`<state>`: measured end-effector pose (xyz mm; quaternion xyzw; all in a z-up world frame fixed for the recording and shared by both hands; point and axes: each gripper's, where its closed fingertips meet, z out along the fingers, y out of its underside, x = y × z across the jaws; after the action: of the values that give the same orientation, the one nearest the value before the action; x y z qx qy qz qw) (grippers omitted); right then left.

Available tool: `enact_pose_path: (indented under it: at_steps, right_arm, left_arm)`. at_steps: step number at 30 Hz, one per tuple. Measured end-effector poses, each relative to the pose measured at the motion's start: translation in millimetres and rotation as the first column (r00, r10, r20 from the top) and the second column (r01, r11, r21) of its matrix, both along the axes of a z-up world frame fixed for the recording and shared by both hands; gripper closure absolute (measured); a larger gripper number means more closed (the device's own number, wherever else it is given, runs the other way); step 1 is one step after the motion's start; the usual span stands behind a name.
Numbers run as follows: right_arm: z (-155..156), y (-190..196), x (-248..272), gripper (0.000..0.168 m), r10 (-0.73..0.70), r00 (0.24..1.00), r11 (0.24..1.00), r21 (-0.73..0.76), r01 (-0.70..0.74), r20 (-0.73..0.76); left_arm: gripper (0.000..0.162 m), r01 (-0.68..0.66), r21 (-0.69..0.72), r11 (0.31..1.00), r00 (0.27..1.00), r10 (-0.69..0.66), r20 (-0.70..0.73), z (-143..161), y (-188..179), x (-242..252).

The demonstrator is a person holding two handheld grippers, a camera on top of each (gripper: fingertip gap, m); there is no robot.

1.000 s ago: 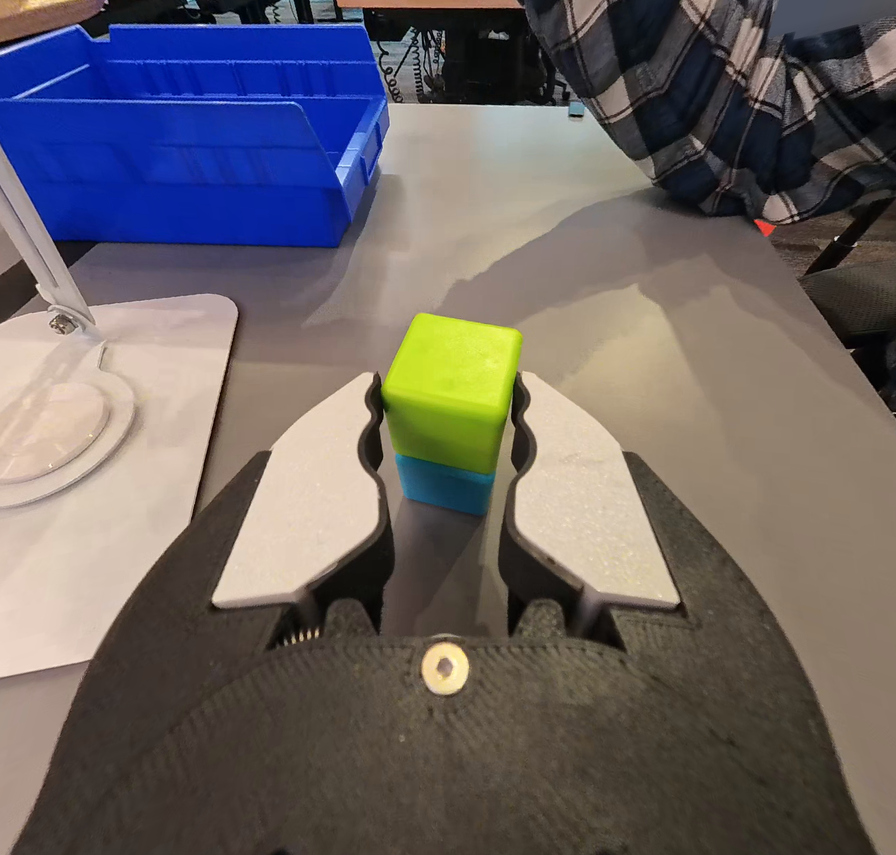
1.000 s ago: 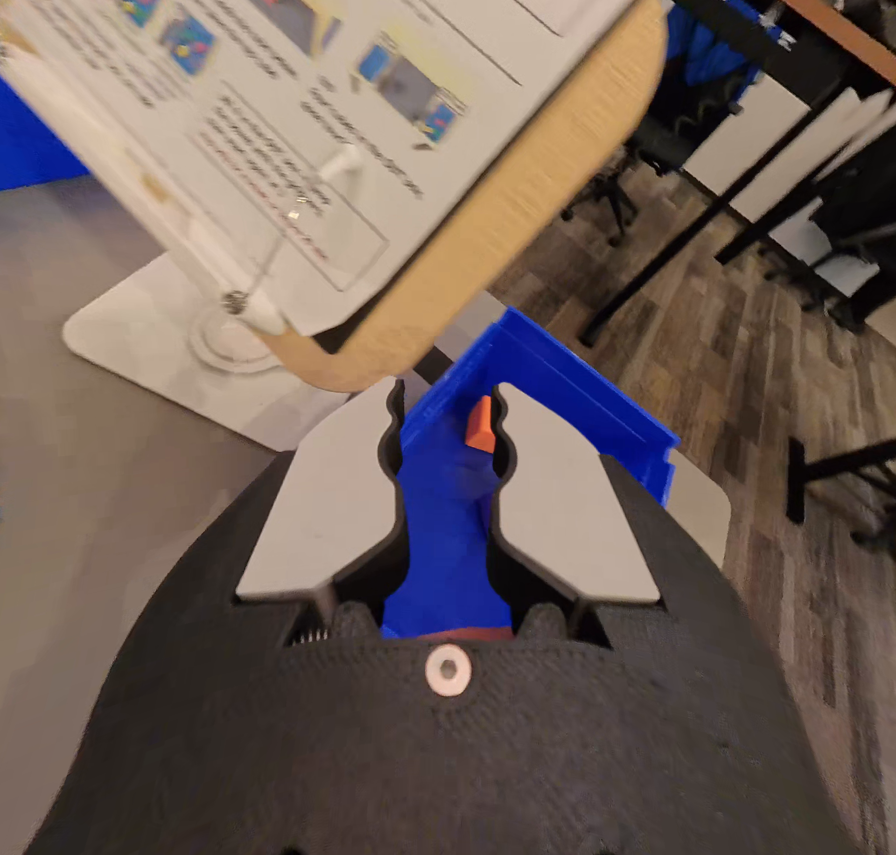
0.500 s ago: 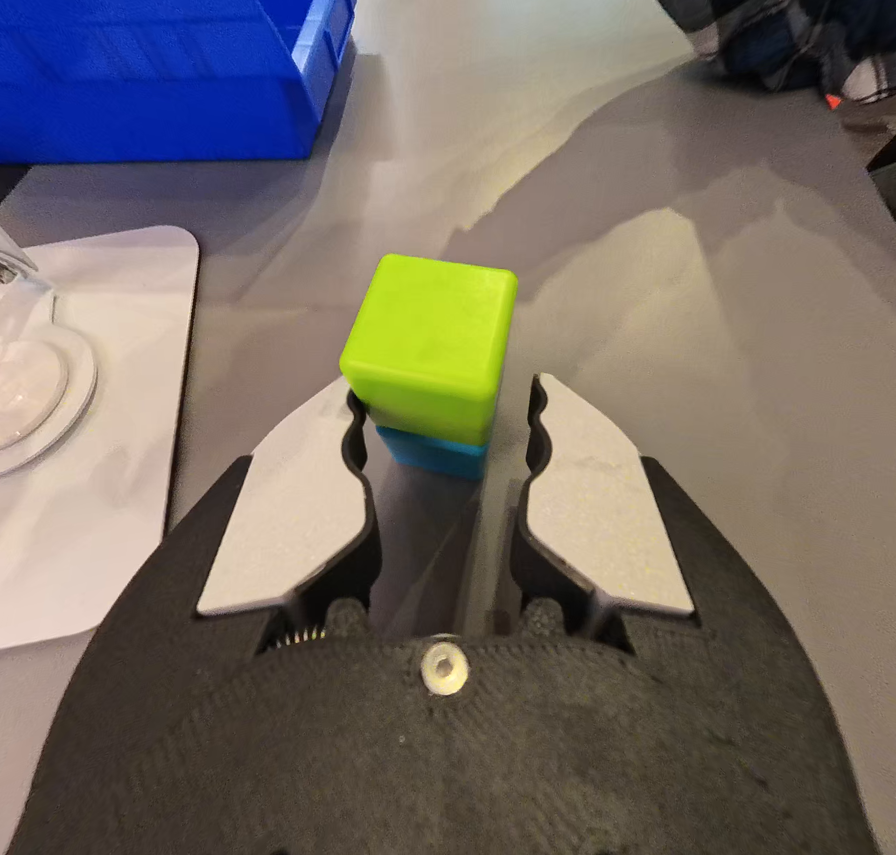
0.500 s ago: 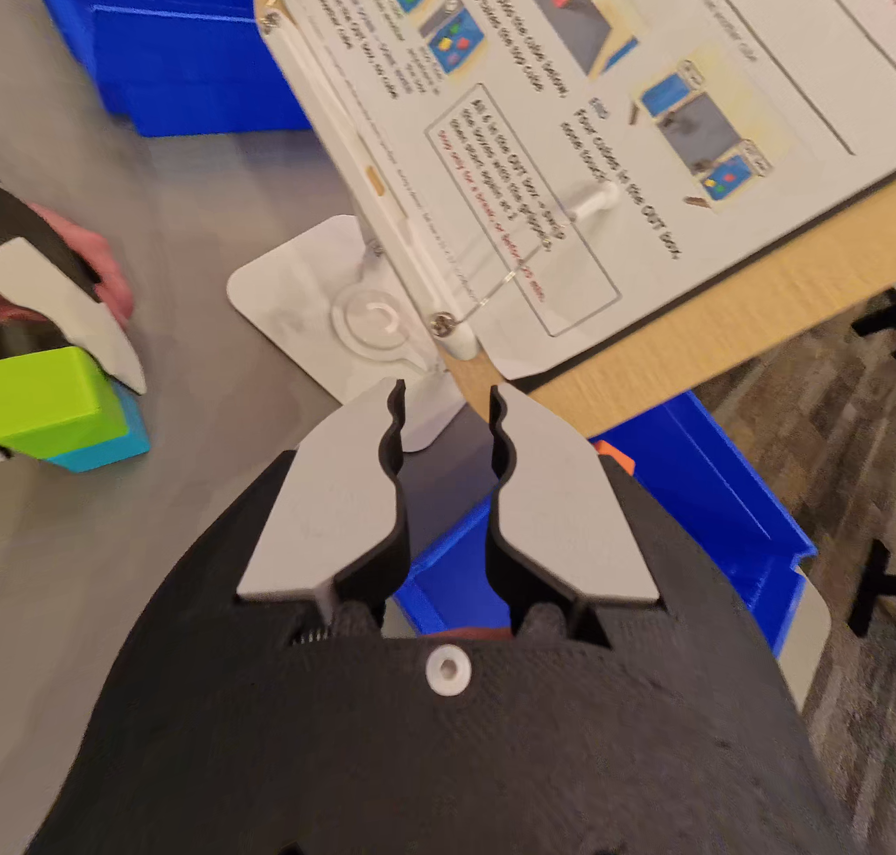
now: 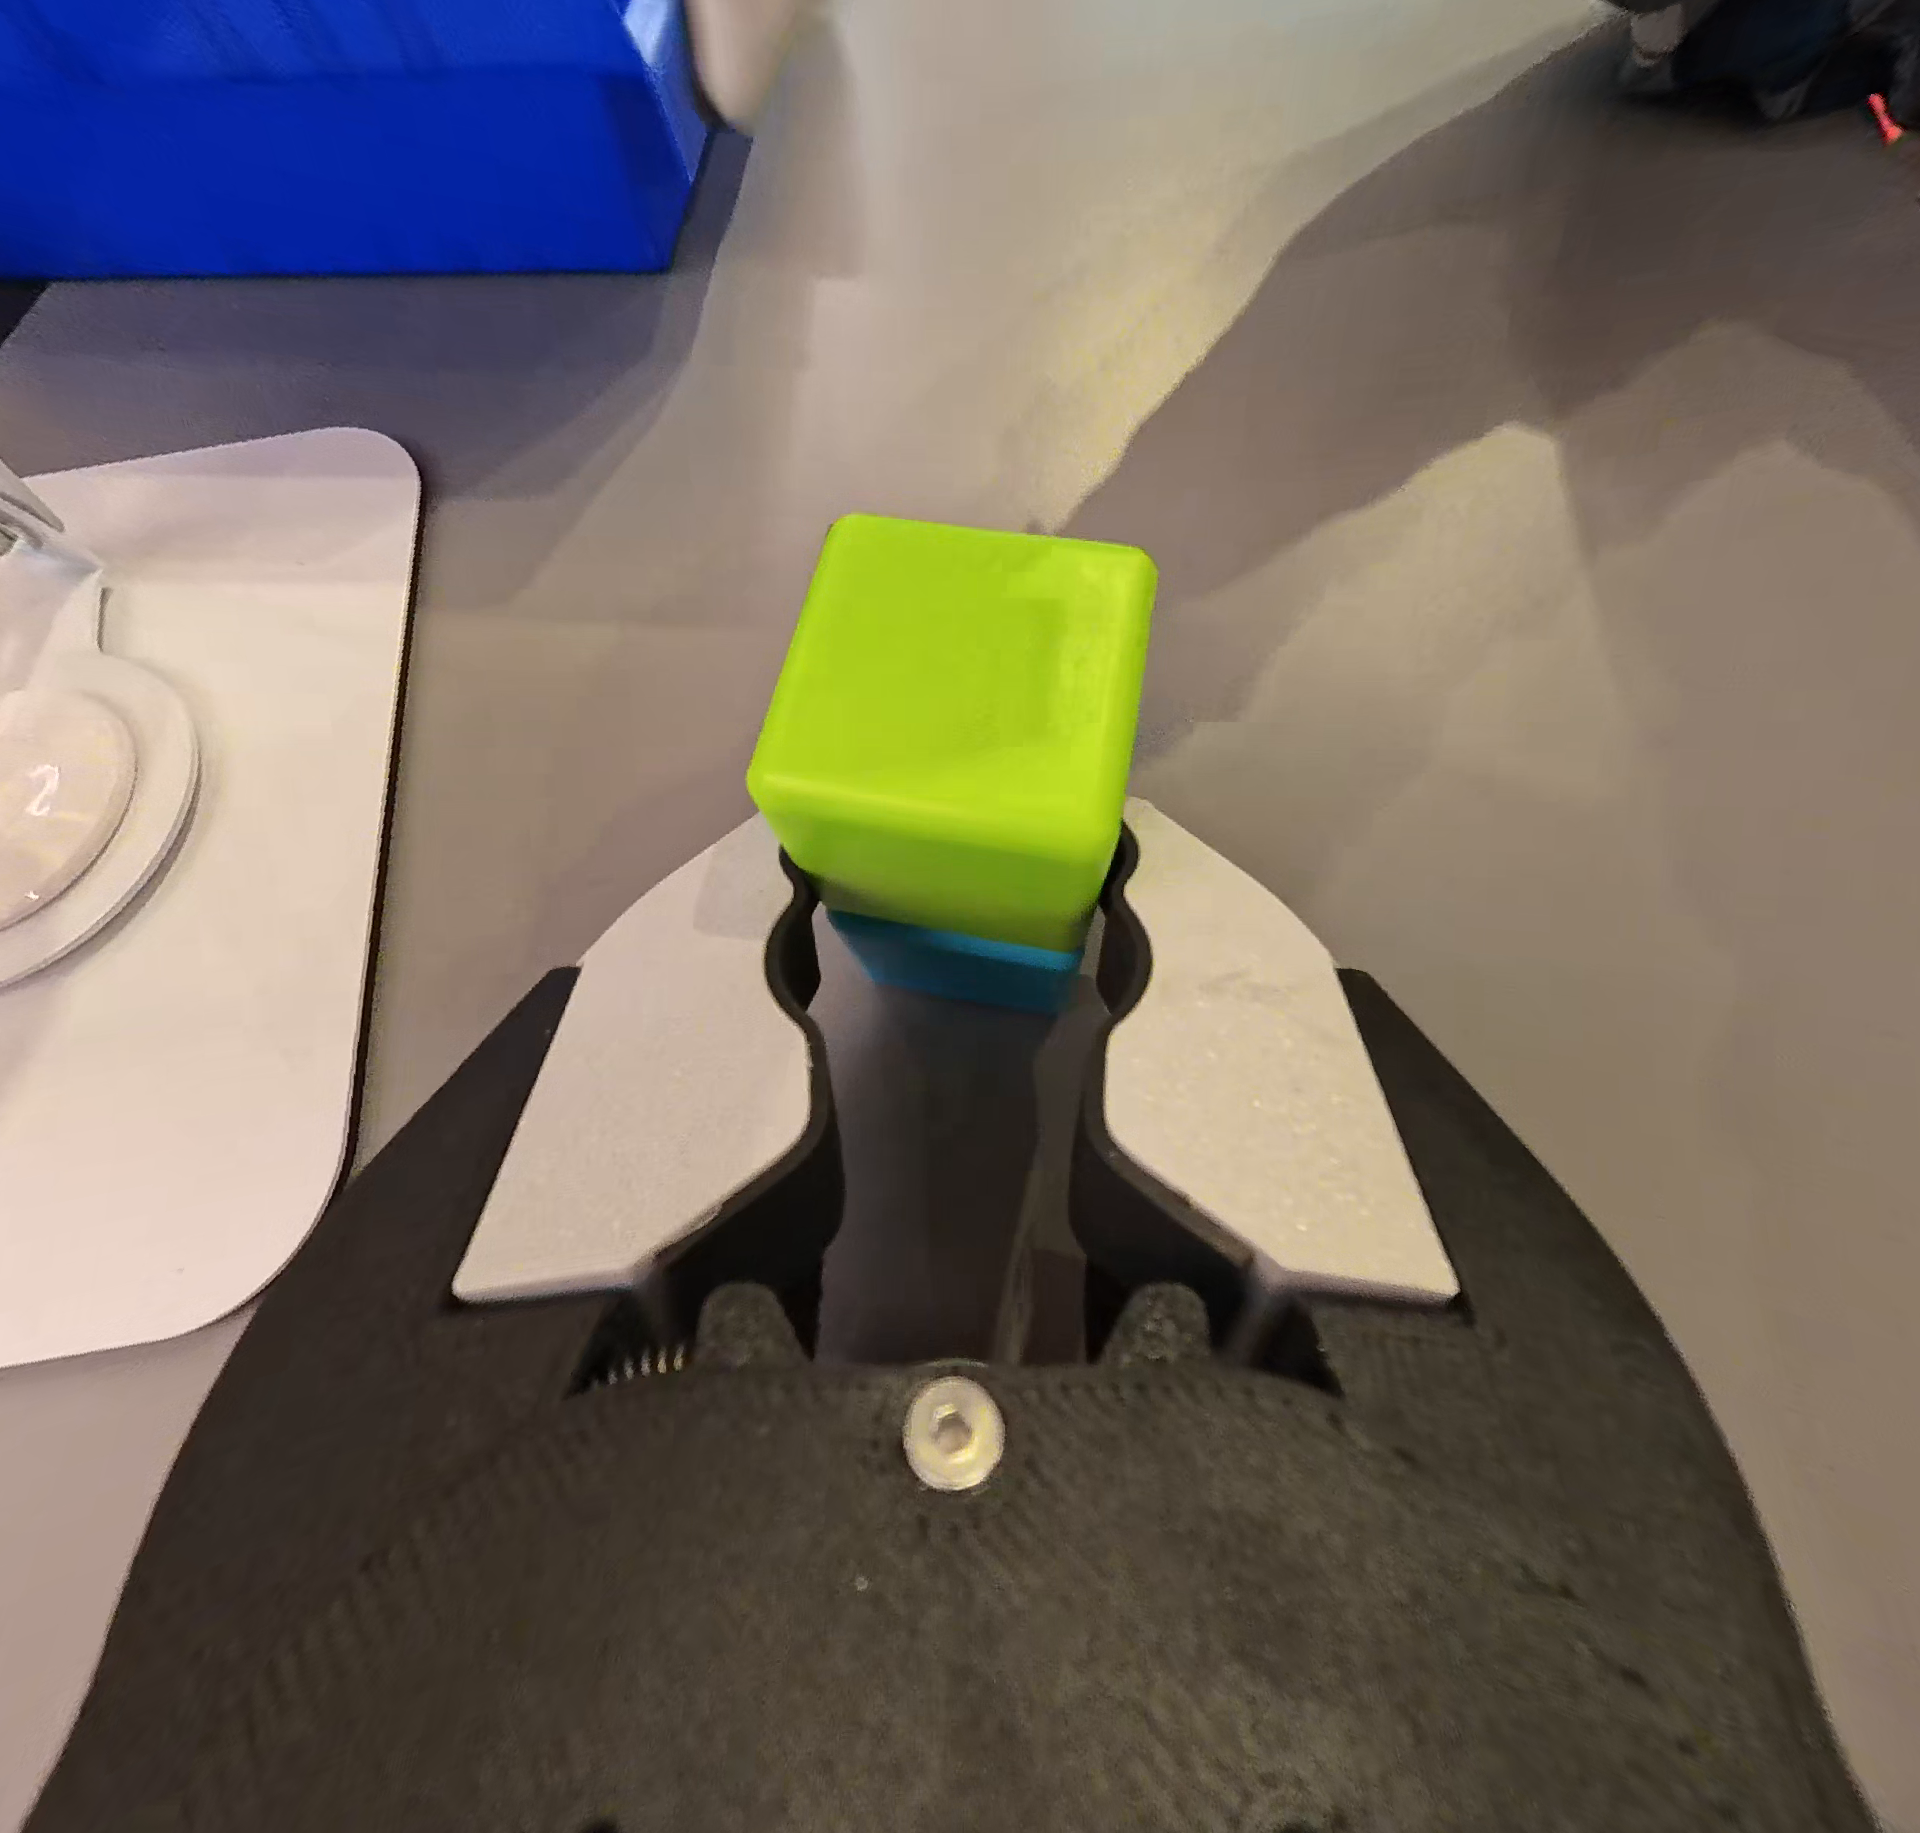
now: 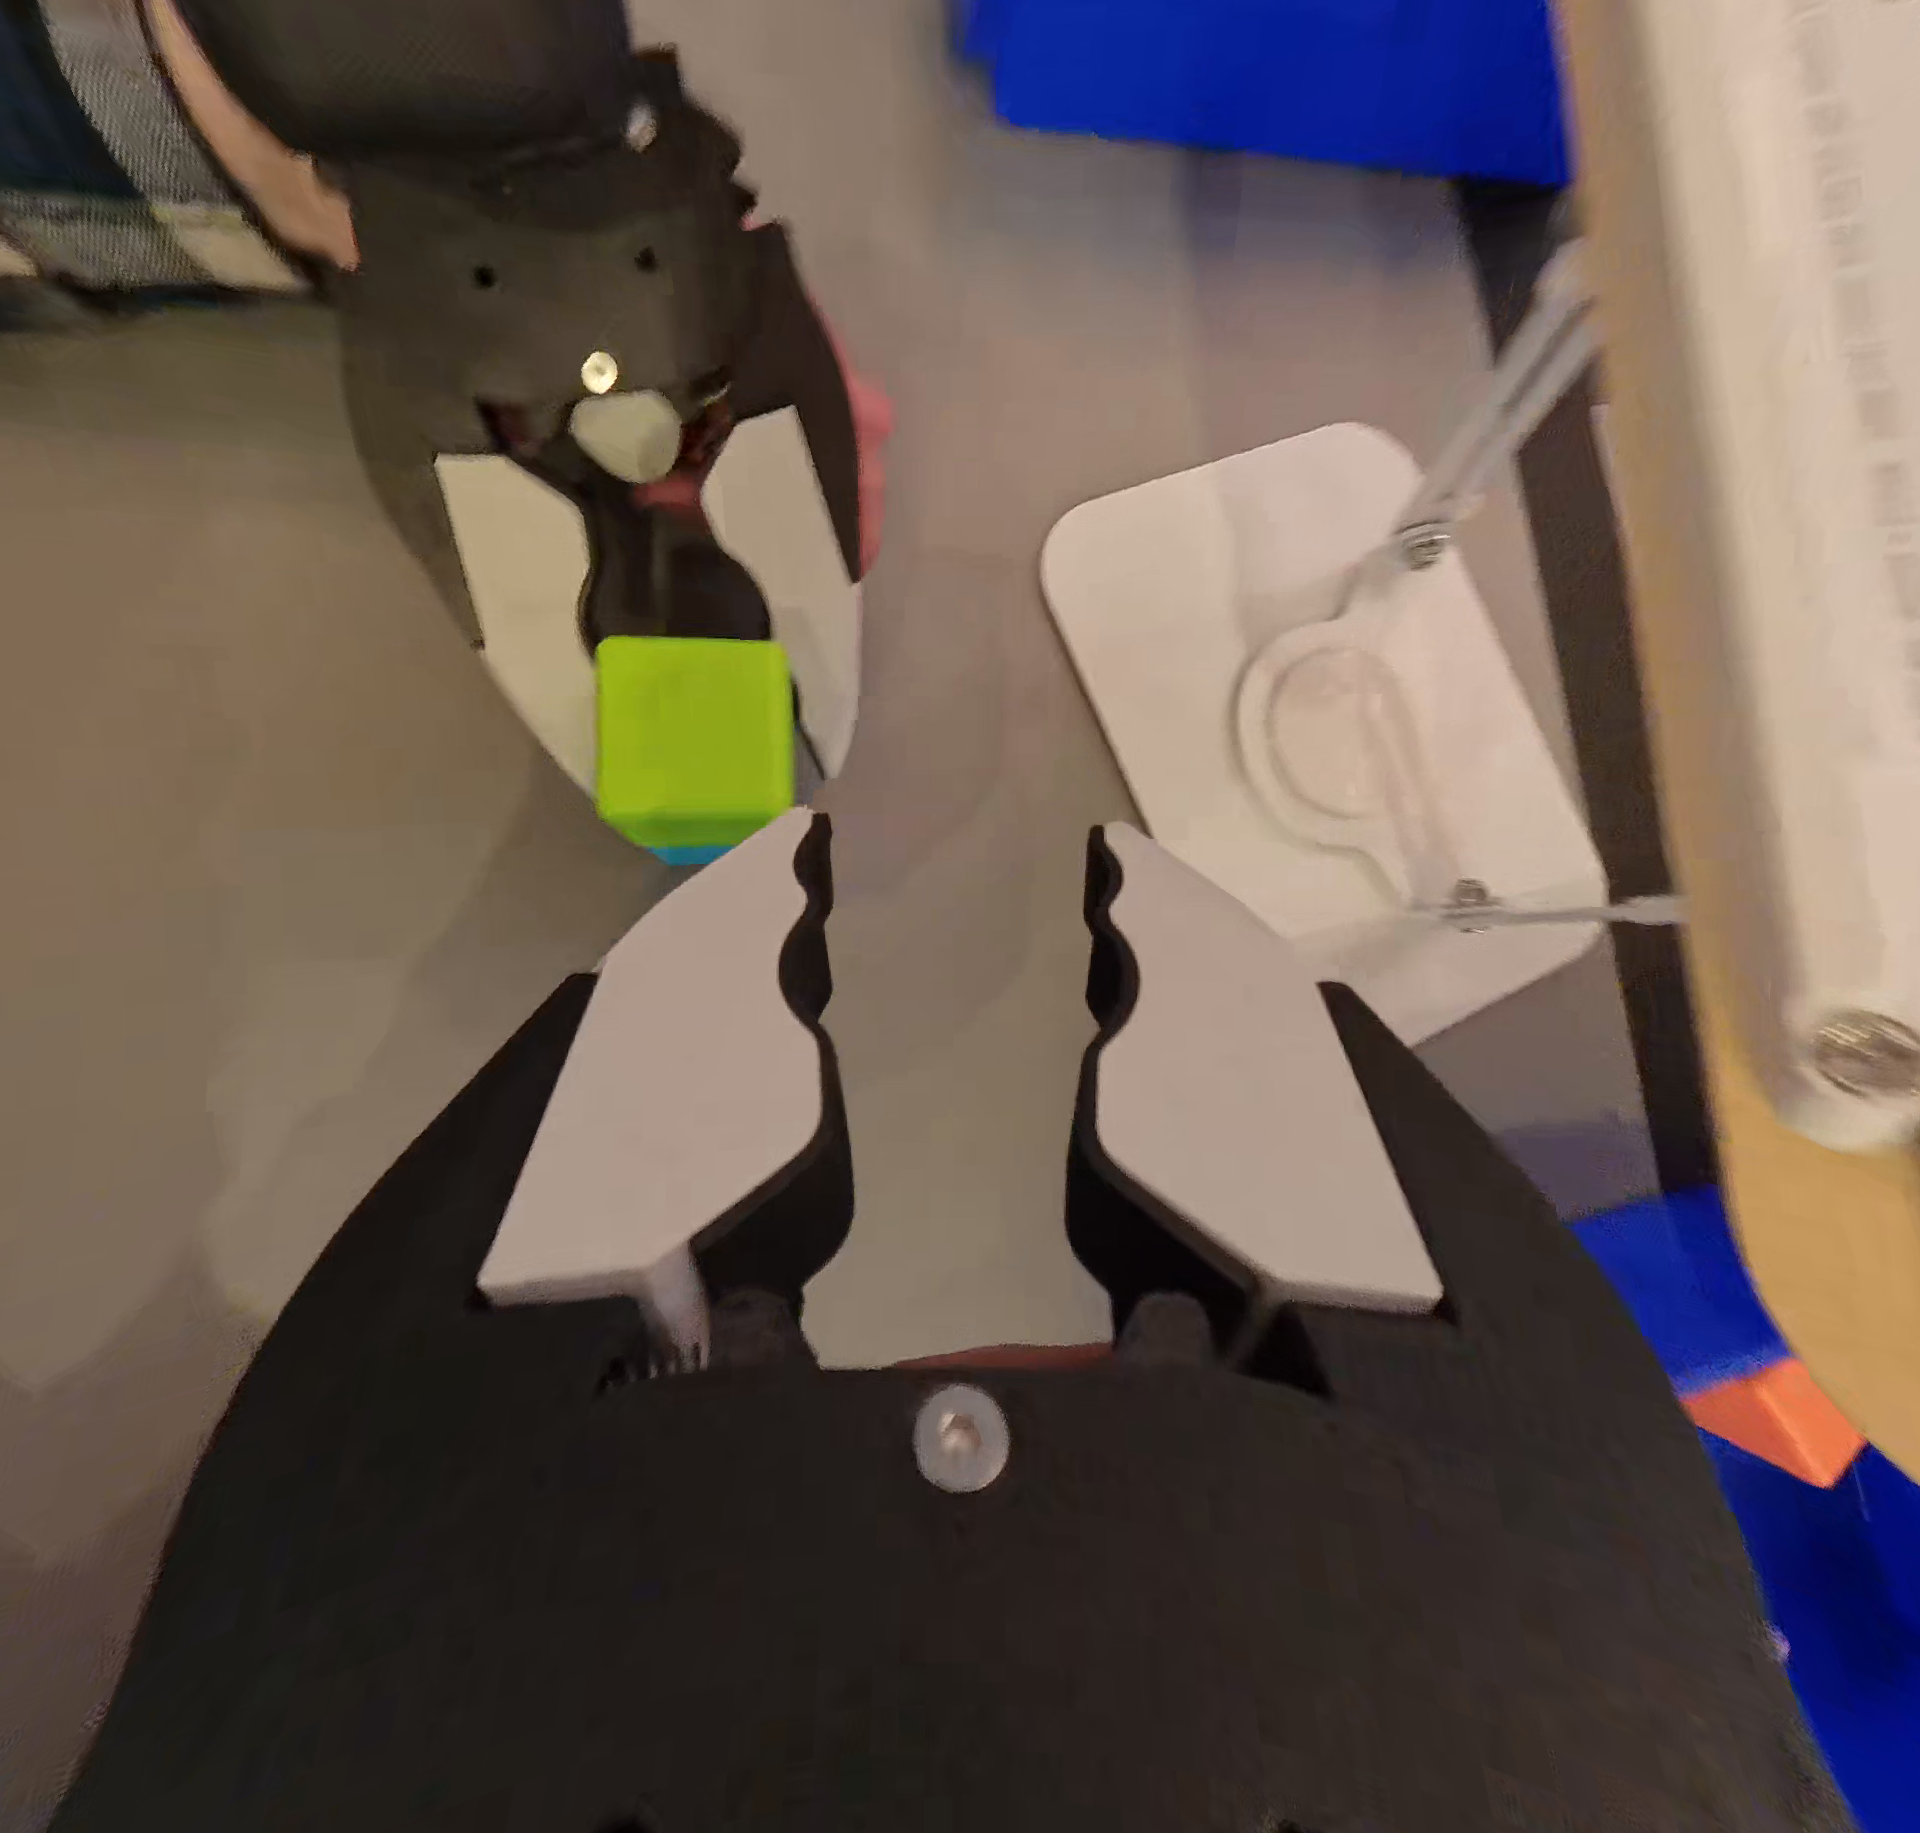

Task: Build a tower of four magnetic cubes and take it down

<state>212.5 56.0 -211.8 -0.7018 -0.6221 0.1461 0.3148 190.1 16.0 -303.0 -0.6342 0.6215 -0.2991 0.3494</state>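
A lime green cube (image 5: 951,682) sits on a blue cube (image 5: 956,973) on the grey table (image 5: 1455,848). My left gripper (image 5: 956,874) is low at the stack, with its jaws closed against the sides of the blue cube and the green cube's bottom edge. The right wrist view shows the stack (image 6: 691,723) from the other side, at the tips of the left gripper. My right gripper (image 6: 956,848) is open and empty, just right of and before the stack. An orange cube (image 6: 1766,1420) lies in a blue bin at the lower right.
A large blue bin (image 5: 312,121) stands at the far left of the table. A white stand base (image 5: 208,848) lies left of the stack, and its board with papers (image 6: 1766,433) overhangs. A person's hand holds the left gripper (image 6: 301,194). Both grippers' tips are roughly 5 cm from the stack (image 6: 691,723). The left camera catches it too, in the left wrist view (image 5: 972,678).
My left gripper opened, dropped from the green cube to the blue cube's level and closed in. My right gripper swung from the bin with the orange cube toward the stack and opened wider.
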Motion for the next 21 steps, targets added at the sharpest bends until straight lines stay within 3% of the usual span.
enact_pose_path:
  at_steps: [1, 6, 21]
  right_arm:
    - [-7.8, -5.2, -2.9, 0.118, 0.023, 0.999, 1.0, -0.011, -0.023, 0.028]
    - [-34.1, -28.2, -17.5, 0.113, 0.111, 0.989, 0.991, -0.085, -0.103, 0.096]
    - [-37.5, -41.2, -31.4, 0.114, 0.136, 0.988, 0.983, -0.132, -0.126, 0.068]
  left_arm:
    - [0.111, 0.0, 0.0, 1.0, 1.0, 0.0, 0.0, 0.1, 0.0, 0.0]
    - [0.111, 0.001, 0.0, 1.0, 1.0, -0.001, -0.001, 0.2, 0.2, -0.2]
    - [0.111, -0.001, 0.002, 1.0, 1.0, 0.001, -0.001, 0.6, 0.9, -1.1]
